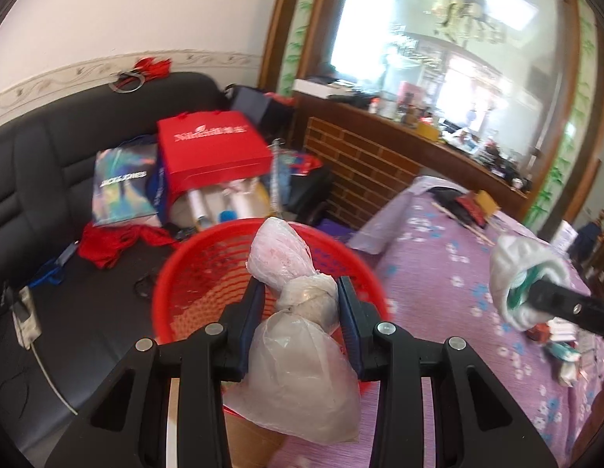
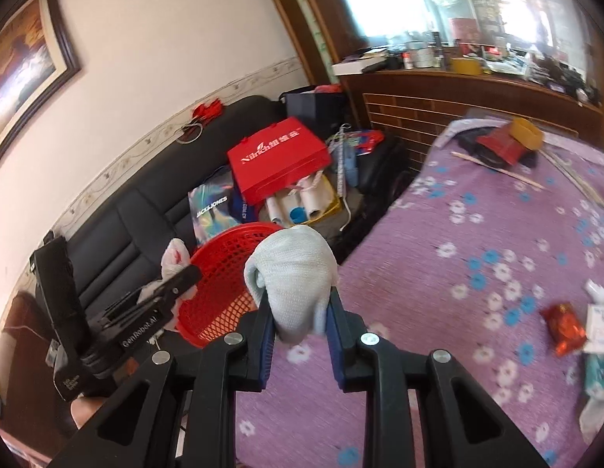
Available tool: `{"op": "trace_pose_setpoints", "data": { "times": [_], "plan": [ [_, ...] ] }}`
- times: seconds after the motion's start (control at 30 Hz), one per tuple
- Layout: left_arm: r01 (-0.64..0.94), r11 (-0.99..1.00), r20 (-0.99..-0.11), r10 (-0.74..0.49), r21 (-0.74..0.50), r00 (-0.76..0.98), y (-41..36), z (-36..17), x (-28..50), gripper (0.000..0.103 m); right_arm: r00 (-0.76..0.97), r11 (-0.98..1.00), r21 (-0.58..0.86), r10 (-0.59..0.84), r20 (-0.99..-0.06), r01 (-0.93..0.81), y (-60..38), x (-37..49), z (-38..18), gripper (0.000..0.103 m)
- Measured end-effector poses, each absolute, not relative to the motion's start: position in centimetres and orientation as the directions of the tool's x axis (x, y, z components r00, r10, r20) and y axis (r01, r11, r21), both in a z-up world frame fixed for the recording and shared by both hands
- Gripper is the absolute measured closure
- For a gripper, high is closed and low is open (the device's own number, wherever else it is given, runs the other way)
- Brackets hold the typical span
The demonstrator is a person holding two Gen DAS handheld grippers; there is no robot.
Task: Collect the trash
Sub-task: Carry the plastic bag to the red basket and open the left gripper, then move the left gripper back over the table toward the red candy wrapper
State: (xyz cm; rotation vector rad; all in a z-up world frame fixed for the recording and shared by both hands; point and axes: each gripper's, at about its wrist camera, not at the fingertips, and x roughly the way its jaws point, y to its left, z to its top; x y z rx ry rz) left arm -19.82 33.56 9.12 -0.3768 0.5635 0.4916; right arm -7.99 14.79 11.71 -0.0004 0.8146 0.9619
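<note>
A knotted plastic bag [image 1: 298,331] sits pinched between the jaws of the left gripper [image 1: 300,300], its knot at the pads, one end poking forward past the tips and the other hanging back under them. Just ahead of and below those jaws stands a red basket [image 1: 192,273] by the purple flowered tablecloth [image 1: 450,312]. The right gripper [image 2: 298,304] has its jaws closed narrowly on a pale crumpled cloth [image 2: 296,273], which bulges beyond the tips. A red wrapper [image 2: 563,327] lies well to their right.
</note>
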Motion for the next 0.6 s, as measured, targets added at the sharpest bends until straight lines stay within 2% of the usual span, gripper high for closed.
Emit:
{"op": "trace_pose_setpoints", "data": {
  "times": [0.2,0.23,0.27,0.3,0.33,0.4,0.6],
  "plan": [
    [-0.557,0.807,-0.625,0.335,-0.195,0.705,36.1,7.6,-19.5,0.066,0.264,0.563,0.339,0.731,-0.629,-0.753,20.8,-7.2,10.7,0.074],
    [-0.558,0.806,-0.628,0.333,-0.197,0.703,36.3,7.5,-19.5,0.059,0.27,0.571,0.329,0.723,-0.636,-0.752,21.7,-7.0,10.4,0.073],
    [-0.565,0.801,-0.63,0.337,-0.198,0.699,36.4,7.4,-19.5,0.043,0.262,0.567,0.335,0.725,-0.637,-0.753,22.6,-6.5,10.0,0.072],
    [-0.579,0.791,-0.632,0.347,-0.2,0.693,36.7,7.3,-19.6,0.034,0.244,0.548,0.348,0.738,-0.629,-0.761,23.3,-6.2,9.7,0.066],
    [-0.584,0.784,-0.627,0.351,-0.21,0.696,36.8,7.4,-19.8,0.026,0.247,0.548,0.343,0.737,-0.63,-0.763,23.7,-5.9,9.5,0.054],
    [-0.578,0.785,-0.616,0.345,-0.224,0.708,36.6,7.6,-20.1,0.026,0.264,0.571,0.335,0.722,-0.64,-0.75,23.9,-5.6,9.3,0.045],
    [-0.514,0.831,-0.595,0.306,-0.214,0.743,34.0,8.4,-19.9,0.026,0.296,0.589,0.35,0.731,-0.615,-0.728,19.0,-5.6,9.4,0.045]
  ]
}}
